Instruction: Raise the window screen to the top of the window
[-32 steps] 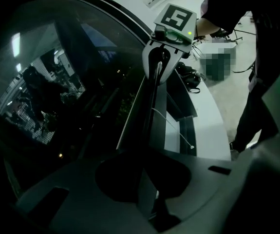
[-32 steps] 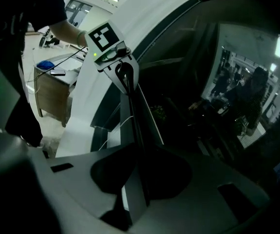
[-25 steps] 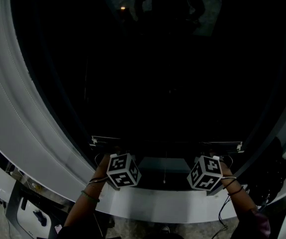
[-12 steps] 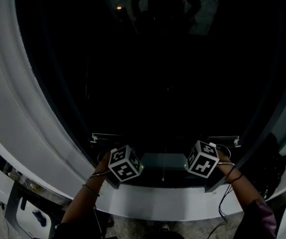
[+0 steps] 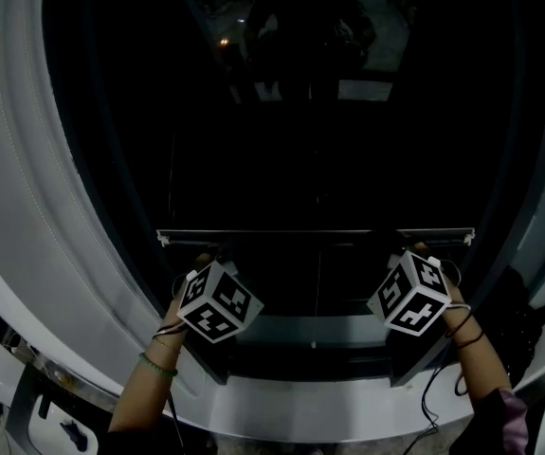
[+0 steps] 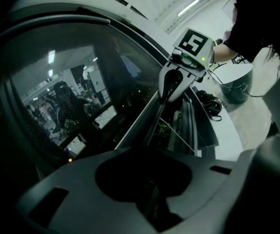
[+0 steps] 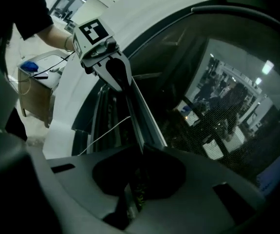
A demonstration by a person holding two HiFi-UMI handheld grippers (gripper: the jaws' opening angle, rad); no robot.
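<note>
Window screen (image 5: pixel 315 140) | its bottom rail (image 5: pixel 315 236) lies low in the window frame (image 5: pixel 26 207), above the sill (image 5: pixel 319 391) | our left gripper (image 5: pixel 204 257) clamps the rail's left end | our right gripper (image 5: pixel 422 252) clamps its right end

Holds the black, marker-cubed left gripper (image 5: pixel 208 259) and right gripper (image 5: pixel 422 252) level and well apart, forearms reaching up. Clamps both pairs of jaws on the thin grey screen rail (image 5: pixel 315 235).

Left gripper (image 5: pixel 206 259) and right gripper (image 5: pixel 420 252) clamp opposite ends of the screen bar (image 5: pixel 315 236), above the sill (image 5: pixel 281 331)
</note>
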